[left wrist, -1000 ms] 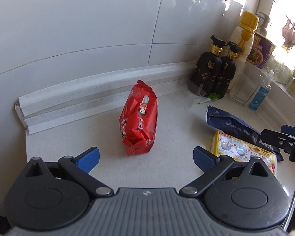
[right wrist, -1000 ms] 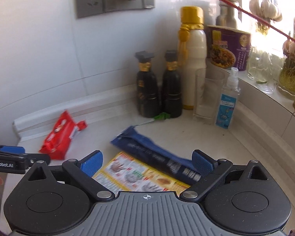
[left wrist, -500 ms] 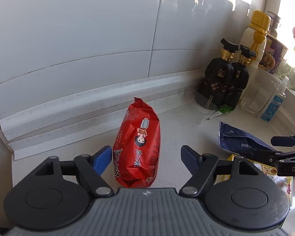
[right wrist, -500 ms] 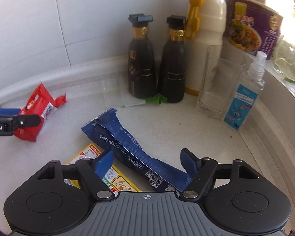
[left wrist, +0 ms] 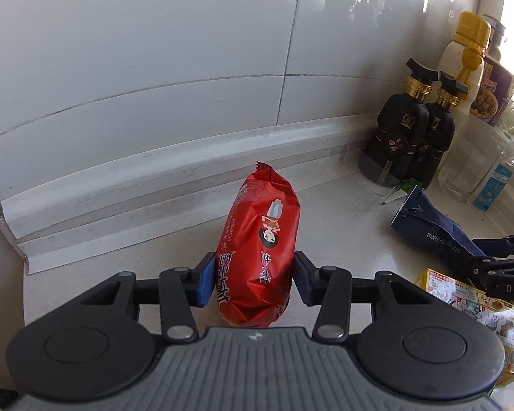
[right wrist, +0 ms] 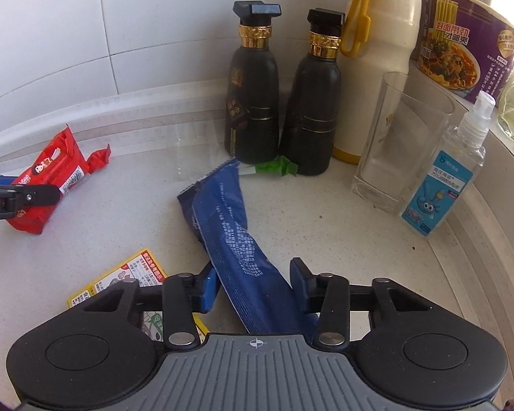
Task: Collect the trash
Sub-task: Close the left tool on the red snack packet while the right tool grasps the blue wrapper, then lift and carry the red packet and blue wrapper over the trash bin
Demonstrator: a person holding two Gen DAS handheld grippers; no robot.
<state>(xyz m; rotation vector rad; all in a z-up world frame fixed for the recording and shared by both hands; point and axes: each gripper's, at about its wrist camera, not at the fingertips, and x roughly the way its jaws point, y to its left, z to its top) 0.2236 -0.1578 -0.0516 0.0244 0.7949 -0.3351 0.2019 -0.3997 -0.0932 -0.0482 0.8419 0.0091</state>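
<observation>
A red snack packet [left wrist: 258, 250] lies on the white counter. My left gripper [left wrist: 253, 281] has closed on its near half, both blue pads pressing its sides. The packet also shows in the right wrist view [right wrist: 48, 178]. A long dark blue wrapper [right wrist: 236, 236] lies diagonally; my right gripper [right wrist: 253, 287] straddles its near end, the left pad touching it, a small gap at the right pad. The blue wrapper shows at the right of the left wrist view [left wrist: 431, 229]. A yellow printed packet [right wrist: 126, 274] lies flat under my right gripper's left side.
Two black bottles [right wrist: 253, 102] stand against the tiled wall, with a small green wrapper [right wrist: 274, 169] at their base. A cream bottle [right wrist: 377, 61], an empty glass [right wrist: 397, 140], a spray bottle [right wrist: 442, 185] and a purple noodle cup [right wrist: 466, 41] crowd the back right.
Both grippers have moved forward and down and their jaws have narrowed. The left one has closed onto the red packet; the right one has closed around the blue wrapper's near end.
</observation>
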